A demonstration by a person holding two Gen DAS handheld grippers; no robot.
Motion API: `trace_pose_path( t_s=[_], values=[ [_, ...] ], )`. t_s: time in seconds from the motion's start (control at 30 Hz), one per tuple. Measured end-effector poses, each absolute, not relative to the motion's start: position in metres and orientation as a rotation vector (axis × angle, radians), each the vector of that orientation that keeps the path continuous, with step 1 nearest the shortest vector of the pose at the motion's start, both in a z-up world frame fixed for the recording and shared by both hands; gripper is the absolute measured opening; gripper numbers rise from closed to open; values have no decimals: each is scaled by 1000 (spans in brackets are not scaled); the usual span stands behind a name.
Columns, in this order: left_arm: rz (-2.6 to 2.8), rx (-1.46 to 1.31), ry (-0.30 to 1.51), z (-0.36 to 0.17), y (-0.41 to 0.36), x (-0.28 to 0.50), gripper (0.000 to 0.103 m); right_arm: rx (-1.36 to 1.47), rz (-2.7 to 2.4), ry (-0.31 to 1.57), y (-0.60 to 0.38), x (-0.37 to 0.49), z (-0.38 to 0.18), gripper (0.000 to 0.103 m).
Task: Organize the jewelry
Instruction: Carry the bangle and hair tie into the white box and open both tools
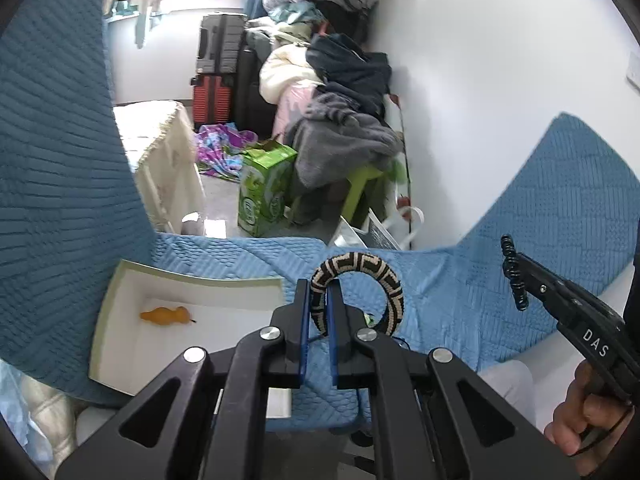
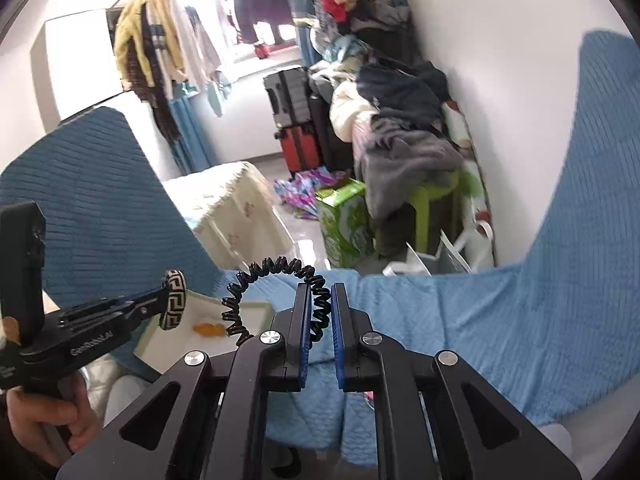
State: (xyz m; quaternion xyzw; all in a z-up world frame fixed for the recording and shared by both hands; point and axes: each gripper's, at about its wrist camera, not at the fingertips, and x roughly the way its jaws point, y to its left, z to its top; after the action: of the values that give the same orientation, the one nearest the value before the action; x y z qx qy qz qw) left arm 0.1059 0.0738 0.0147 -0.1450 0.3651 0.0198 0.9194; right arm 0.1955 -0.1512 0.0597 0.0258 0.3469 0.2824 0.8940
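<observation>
The white box (image 1: 120, 304) sits open on the blue quilted cover (image 1: 520, 240) and holds only a small orange trinket (image 1: 166, 315). Just right of the box, the left claw (image 1: 318, 308) is clamped on the patterned bangle (image 1: 360, 266), which looks light, rigid and fabric-wrapped, so a pinch across its band should hold without slipping. The right claw (image 2: 320, 312) pinches the black coil hair tie (image 2: 276, 268), held in the air; it seems springy and soft, best gripped across one strand.

Box (image 1: 120, 300) on quilt (image 1: 460, 280), left of both grippers; trinket (image 1: 166, 315) inside box.
</observation>
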Motion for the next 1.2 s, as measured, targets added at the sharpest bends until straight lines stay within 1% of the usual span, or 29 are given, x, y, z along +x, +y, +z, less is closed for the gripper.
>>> trace_pose_path(
  t_s=[0.17, 0.33, 0.53, 0.83, 1.2],
  values=[
    [89, -304, 733, 14, 103, 98, 8, 32, 628, 711, -121, 192, 63, 7],
    [131, -331, 749, -7, 129, 96, 8, -6, 672, 740, -85, 188, 50, 7],
    [153, -369, 804, -39, 153, 93, 8, -44, 713, 818, -45, 186, 13, 8],
    [157, -360, 874, -79, 165, 99, 8, -132, 724, 932, -3, 187, -41, 8],
    [178, -404, 945, -116, 182, 98, 8, -191, 710, 1033, 16, 187, -81, 8]
  ],
)
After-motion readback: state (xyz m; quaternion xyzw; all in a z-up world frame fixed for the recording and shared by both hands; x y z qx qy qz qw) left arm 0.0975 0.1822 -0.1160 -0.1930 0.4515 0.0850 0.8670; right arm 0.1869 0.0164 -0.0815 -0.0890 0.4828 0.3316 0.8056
